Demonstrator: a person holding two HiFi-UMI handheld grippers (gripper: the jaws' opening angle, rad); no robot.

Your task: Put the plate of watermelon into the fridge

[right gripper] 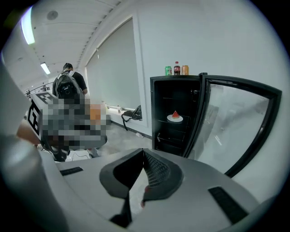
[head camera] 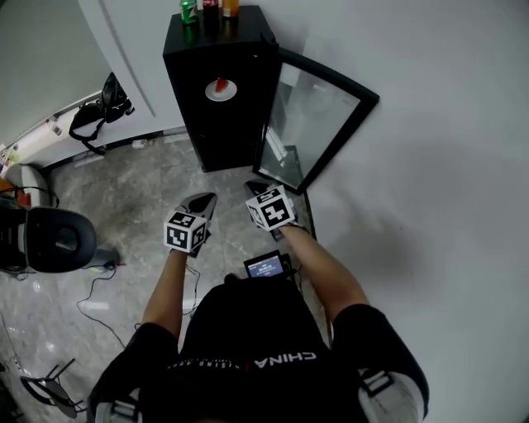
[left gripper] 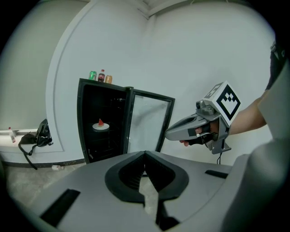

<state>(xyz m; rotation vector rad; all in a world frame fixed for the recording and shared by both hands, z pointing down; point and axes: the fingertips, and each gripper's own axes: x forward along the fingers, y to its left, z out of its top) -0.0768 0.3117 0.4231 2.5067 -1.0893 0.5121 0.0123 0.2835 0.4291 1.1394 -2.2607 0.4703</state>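
Observation:
The white plate with a red watermelon wedge point(head camera: 221, 89) sits on a shelf inside the black fridge point(head camera: 207, 124). The fridge's glass door point(head camera: 318, 120) stands swung open to the right. Both grippers hang in the air in front of the fridge, well short of it. My left gripper point(head camera: 207, 198) is shut with nothing in it, its jaws pressed together point(left gripper: 145, 154). My right gripper point(head camera: 253, 187) is shut and empty too point(right gripper: 144, 154). The plate point(left gripper: 100, 126) shows far ahead in the left gripper view, and the plate point(right gripper: 175, 117) also in the right gripper view. The right gripper point(left gripper: 168, 133) appears beside the door.
Three drink containers point(head camera: 208, 8) stand on top of the fridge. A black bag point(head camera: 103, 107) lies by the left wall. A black round machine point(head camera: 54, 240) and cables point(head camera: 99, 297) are on the marble floor at left. A person with a backpack point(right gripper: 68, 84) stands far off.

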